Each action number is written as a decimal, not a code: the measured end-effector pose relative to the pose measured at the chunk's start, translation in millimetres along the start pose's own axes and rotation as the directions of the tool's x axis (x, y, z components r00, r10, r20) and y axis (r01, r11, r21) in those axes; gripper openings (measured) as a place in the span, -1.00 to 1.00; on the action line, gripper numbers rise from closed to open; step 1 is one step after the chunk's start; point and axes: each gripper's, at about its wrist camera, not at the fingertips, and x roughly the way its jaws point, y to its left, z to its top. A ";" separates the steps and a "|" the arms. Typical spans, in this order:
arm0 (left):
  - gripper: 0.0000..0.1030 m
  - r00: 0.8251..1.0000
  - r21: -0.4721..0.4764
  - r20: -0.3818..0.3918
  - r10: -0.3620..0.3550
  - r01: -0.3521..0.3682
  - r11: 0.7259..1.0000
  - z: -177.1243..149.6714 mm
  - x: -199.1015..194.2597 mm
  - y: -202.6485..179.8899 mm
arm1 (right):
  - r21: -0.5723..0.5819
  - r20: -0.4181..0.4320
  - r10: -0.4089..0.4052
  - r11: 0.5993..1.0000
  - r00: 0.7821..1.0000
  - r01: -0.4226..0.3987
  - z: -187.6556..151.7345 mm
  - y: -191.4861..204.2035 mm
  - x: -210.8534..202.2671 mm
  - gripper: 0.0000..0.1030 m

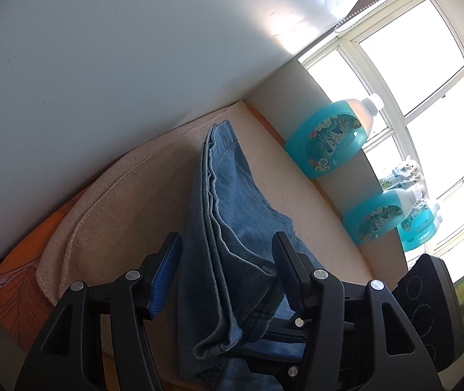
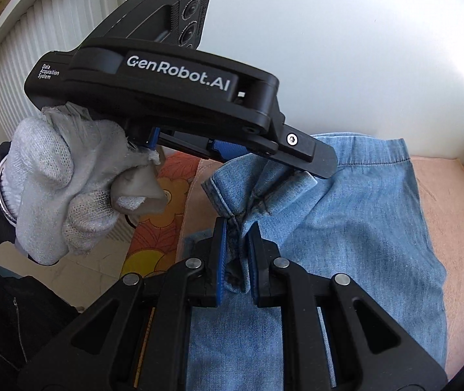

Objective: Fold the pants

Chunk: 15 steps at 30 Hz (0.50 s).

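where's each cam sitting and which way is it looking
Left wrist: on the left hand-held gripper, looking down along the jeans toward blue bottles by a window; jaws open astride the denim.
Right wrist: on the right hand-held gripper, shut on a denim fold; shows the gloved left hand.
Shared: jeans, peach blanket.

At six o'clock the right tool [image 2: 236,244], black with blue pads, pinches a bunched hem of the light blue denim pants [image 2: 355,228]. At ten o'clock a grey knit-gloved hand [image 2: 69,189] holds the left tool [image 2: 264,159], its jaws around the same fabric. The pants spread over a peach towel [image 2: 443,189].
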 end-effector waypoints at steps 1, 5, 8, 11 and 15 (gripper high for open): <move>-0.05 1.000 0.002 -0.005 -0.009 0.009 1.000 0.6 1.6 0.1 | -0.010 -0.001 -0.004 1.000 1.000 0.004 -0.9 3.5 0.7 -0.75; -0.63 1.000 0.017 -0.013 -0.003 0.003 1.000 0.1 4.0 3.8 | -0.011 -0.010 -0.006 1.000 1.000 0.006 -5.9 11.4 2.1 -0.70; -0.75 1.000 0.028 -0.002 -0.004 0.004 1.000 -1.9 3.0 4.4 | -0.012 -0.039 0.025 1.000 0.999 -0.025 -10.2 13.1 -7.1 -0.60; -0.77 1.000 0.059 0.004 -0.003 0.003 0.998 -5.5 1.7 0.3 | 0.023 -0.026 0.062 0.998 0.998 -0.061 -18.5 5.9 -35.4 -0.49; -0.77 0.999 0.163 0.027 0.021 -0.025 0.986 -17.8 -1.3 -22.4 | 0.267 0.071 0.010 0.963 0.997 -0.028 -10.6 -44.2 -73.4 0.27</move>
